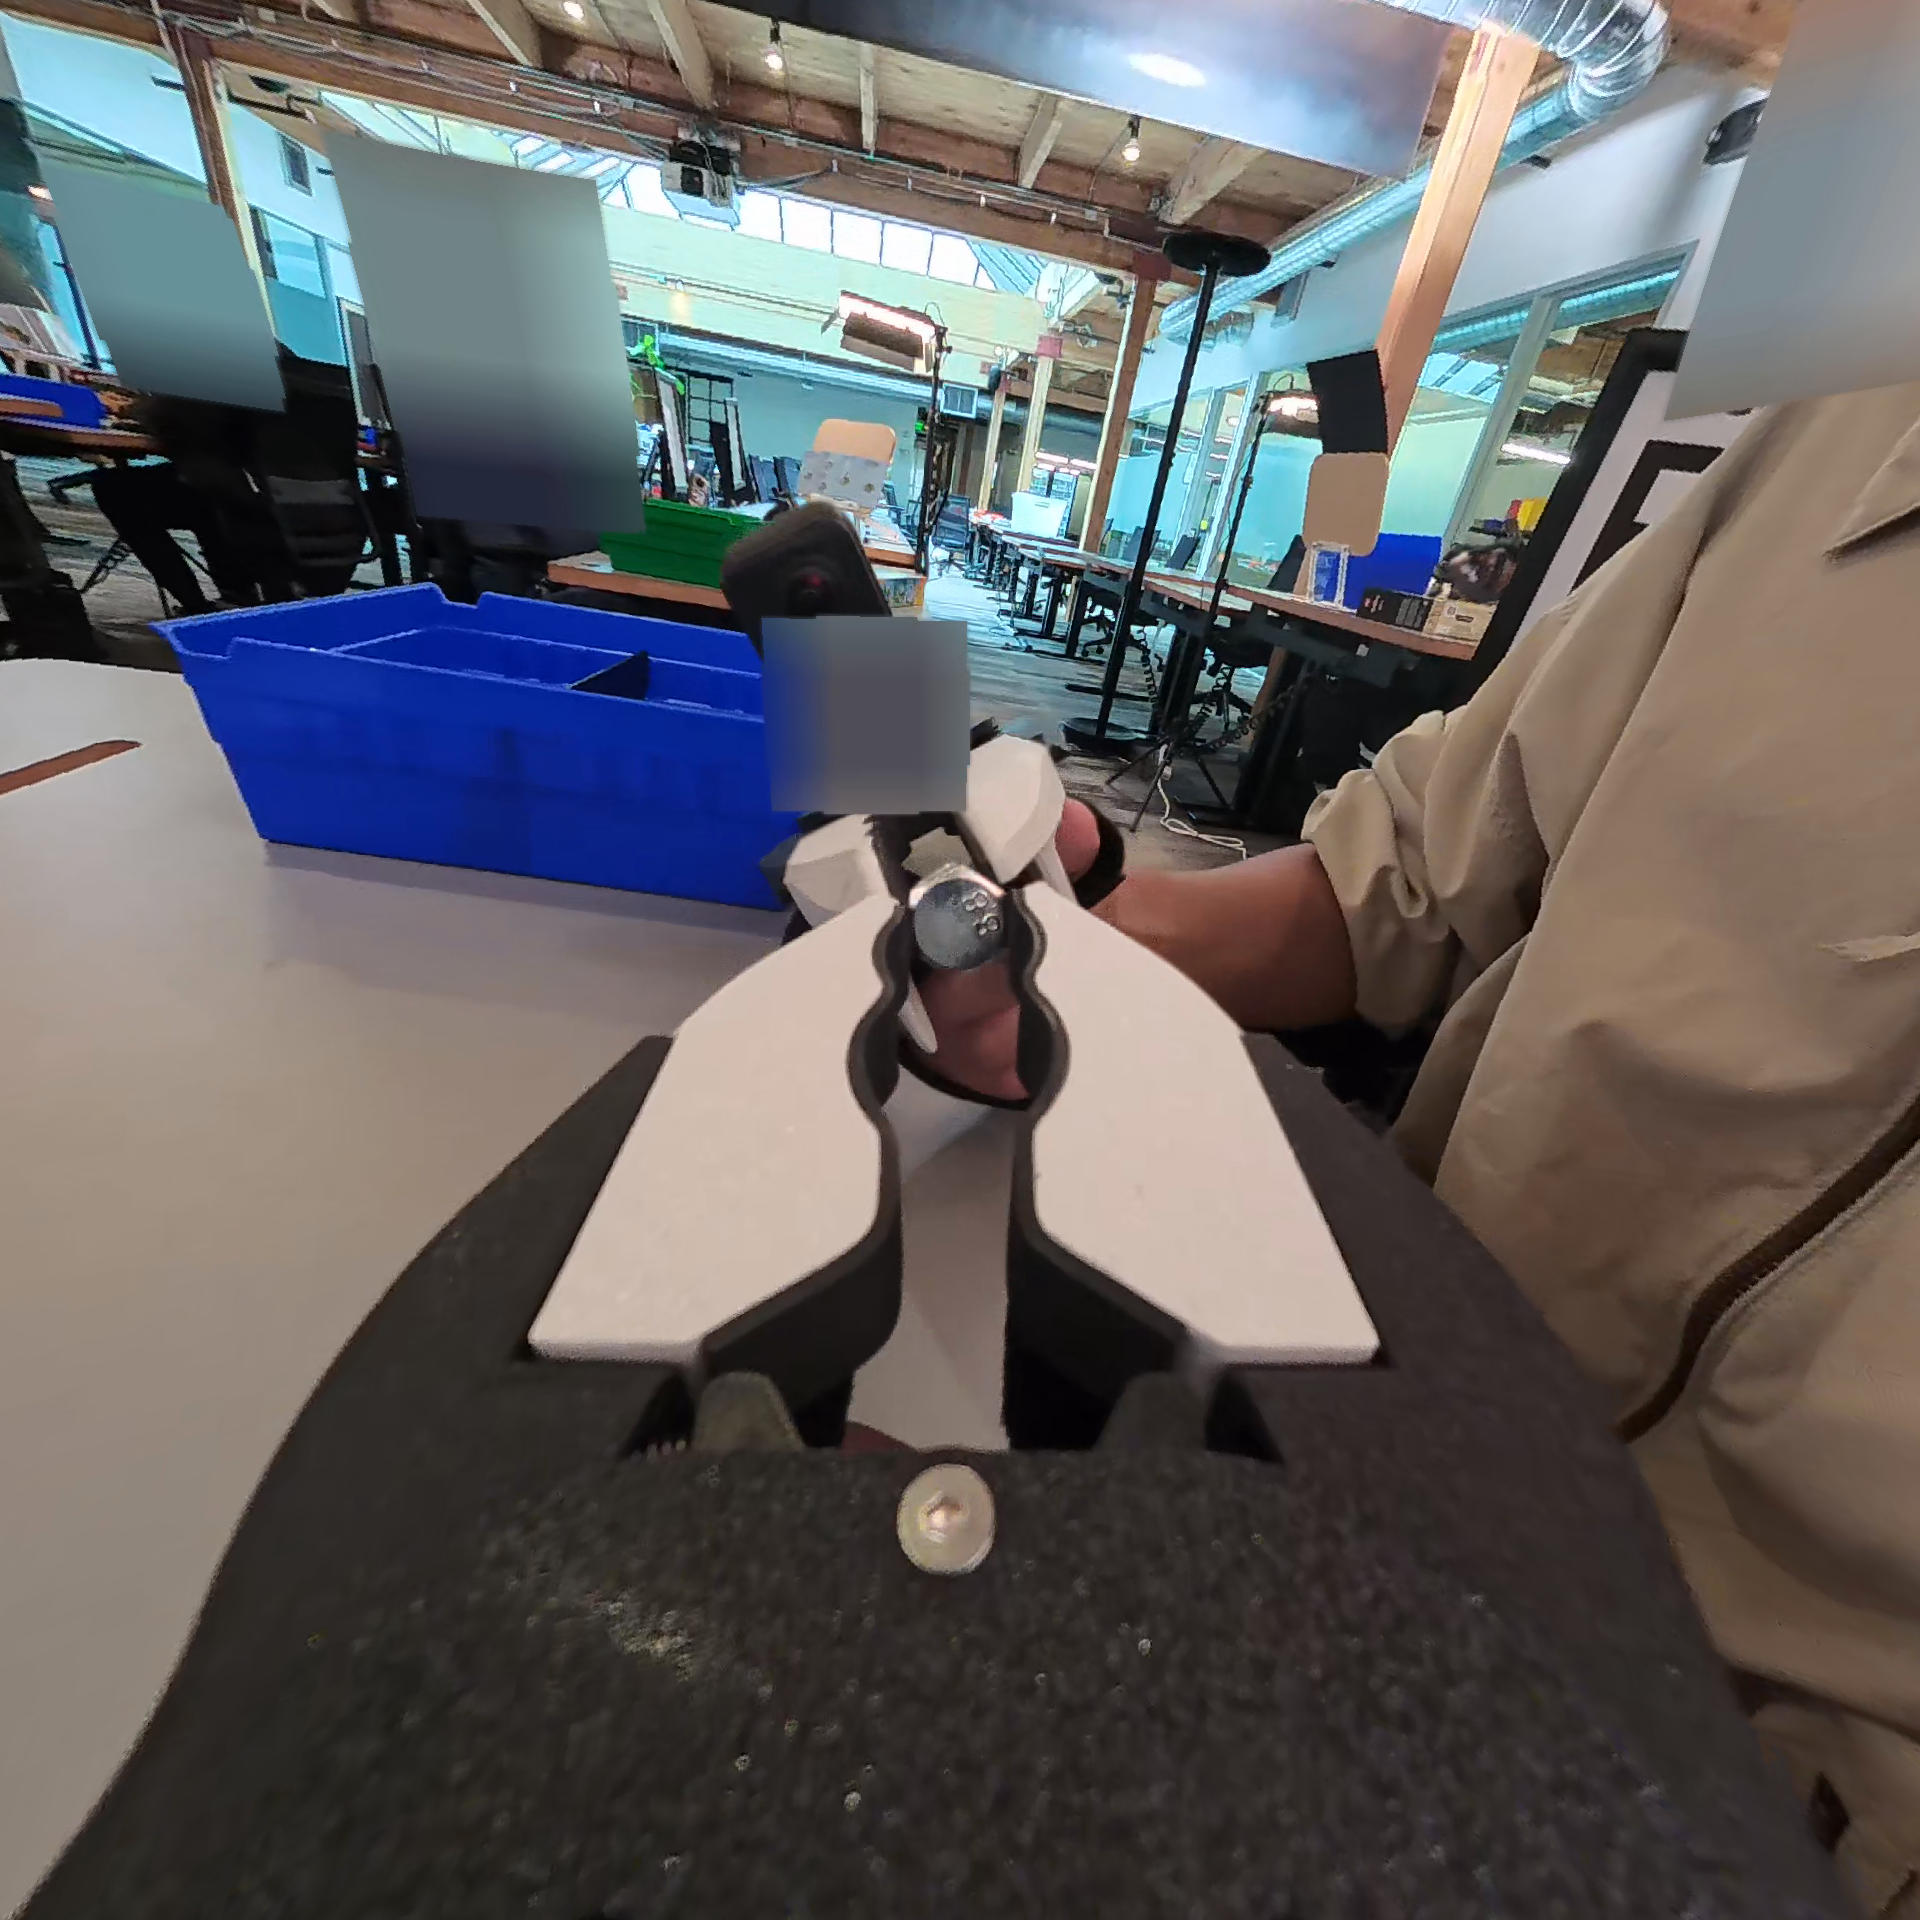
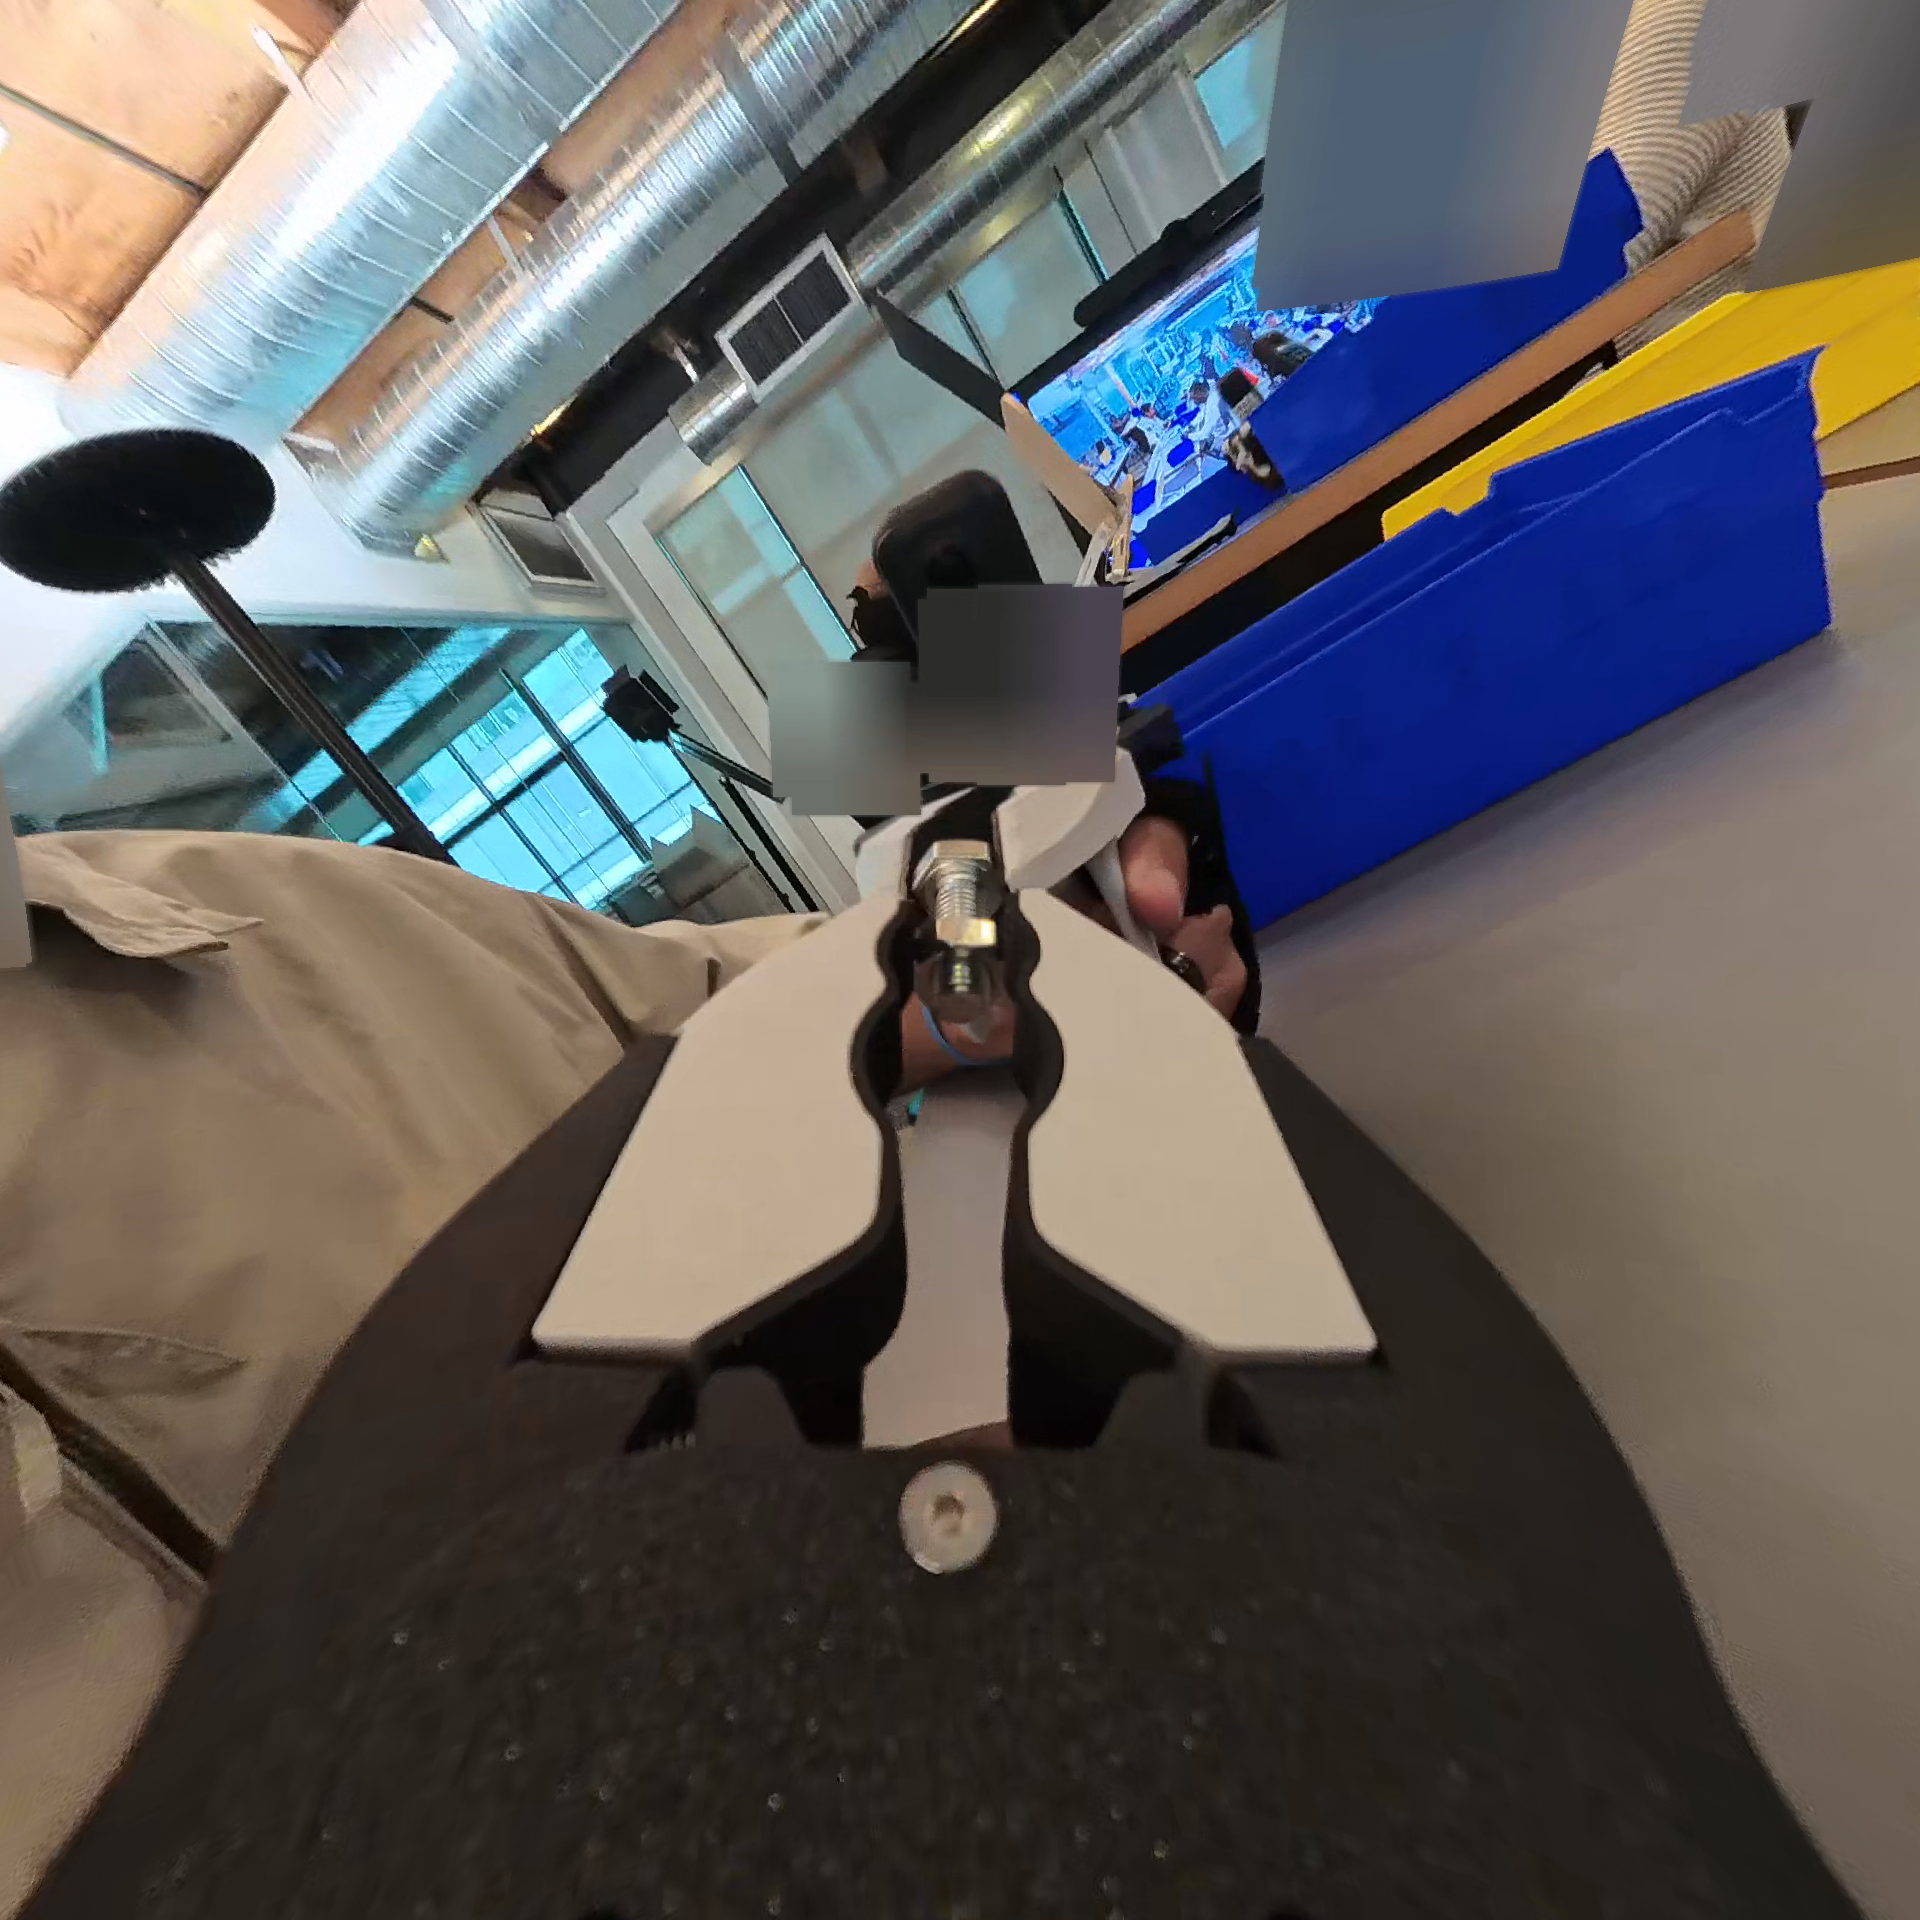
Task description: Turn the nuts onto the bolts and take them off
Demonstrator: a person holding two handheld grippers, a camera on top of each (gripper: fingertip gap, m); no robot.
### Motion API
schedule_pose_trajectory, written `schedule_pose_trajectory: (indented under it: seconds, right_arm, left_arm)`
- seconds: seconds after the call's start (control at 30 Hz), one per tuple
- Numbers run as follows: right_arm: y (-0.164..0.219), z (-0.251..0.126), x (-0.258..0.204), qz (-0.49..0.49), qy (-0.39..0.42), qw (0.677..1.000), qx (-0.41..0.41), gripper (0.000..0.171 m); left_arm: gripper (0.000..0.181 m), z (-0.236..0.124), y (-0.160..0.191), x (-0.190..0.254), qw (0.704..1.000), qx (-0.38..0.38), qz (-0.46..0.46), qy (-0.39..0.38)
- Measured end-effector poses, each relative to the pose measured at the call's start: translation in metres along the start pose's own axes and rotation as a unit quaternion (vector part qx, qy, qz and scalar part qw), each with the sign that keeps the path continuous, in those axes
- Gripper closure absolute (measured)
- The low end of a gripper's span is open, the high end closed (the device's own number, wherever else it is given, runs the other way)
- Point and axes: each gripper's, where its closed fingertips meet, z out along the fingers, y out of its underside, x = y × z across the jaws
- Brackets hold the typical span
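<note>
In the left wrist view my left gripper [image 1: 956,925] is shut on the hex head of a silver bolt [image 1: 956,920], held in the air above the table. The right gripper's white fingers [image 1: 1013,821] face it from just beyond. In the right wrist view my right gripper [image 2: 964,935] is shut on a silver nut [image 2: 966,930] that sits on the bolt's thread. The bolt head [image 2: 961,862] lies past the nut, in the left gripper's fingers [image 2: 1070,821]. The bolt's tip [image 2: 961,987] pokes through the nut toward the camera.
A blue bin [image 1: 468,748] stands on the grey table [image 1: 260,1039] behind the grippers; it also shows in the right wrist view [image 2: 1507,665], with a yellow bin [image 2: 1662,395] behind it. The person's beige sleeve [image 1: 1662,935] is close on the right.
</note>
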Motion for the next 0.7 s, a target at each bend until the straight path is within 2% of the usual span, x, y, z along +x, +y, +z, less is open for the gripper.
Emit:
schedule_pose_trajectory:
  seconds: [0.07, 0.13, 0.23, 0.3, 0.33, 0.4, 0.5, 0.6, 0.7]
  right_arm:
    - [0.002, -0.001, 0.000, -0.030, 0.012, 0.999, -0.013, 0.156]
    - [0.003, -0.001, 0.001, -0.107, 0.046, 0.993, -0.030, 0.156]
    - [0.006, -0.003, 0.002, -0.294, 0.114, 0.946, -0.069, 0.157]
    - [0.006, -0.005, 0.001, -0.371, 0.142, 0.914, -0.084, 0.157]
    - [0.005, -0.005, -0.001, -0.385, 0.147, 0.907, -0.081, 0.157]
    - [0.007, -0.003, -0.009, -0.353, 0.119, 0.926, -0.068, 0.143]
    - [0.013, -0.001, -0.007, -0.211, 0.083, 0.972, -0.064, 0.116]
    - [0.017, 0.000, -0.001, -0.084, 0.059, 0.994, -0.049, 0.113]
    - [0.019, 0.006, -0.009, 0.028, -0.005, 0.999, -0.025, 0.120]
  left_arm:
    - [0.164, 0.001, 0.000, 0.000, 1.000, 0.002, -0.010, 0.005]
    - [0.164, 0.001, 0.000, 0.000, 1.000, 0.006, -0.026, 0.009]
    - [0.164, 0.003, 0.003, 0.000, 0.999, 0.005, -0.040, 0.016]
    - [0.164, 0.004, 0.003, 0.000, 0.999, 0.006, -0.046, 0.018]
    - [0.164, 0.004, 0.002, 0.001, 0.999, 0.009, -0.048, 0.022]
    - [0.164, 0.003, 0.000, 0.001, 0.999, 0.012, -0.047, 0.022]
    - [0.164, -0.001, -0.002, 0.001, 0.999, 0.014, -0.040, 0.019]
    - [0.164, -0.004, -0.008, 0.001, 0.998, 0.028, -0.042, 0.025]
    - [0.164, -0.005, -0.011, 0.005, 0.999, 0.028, -0.032, 0.030]
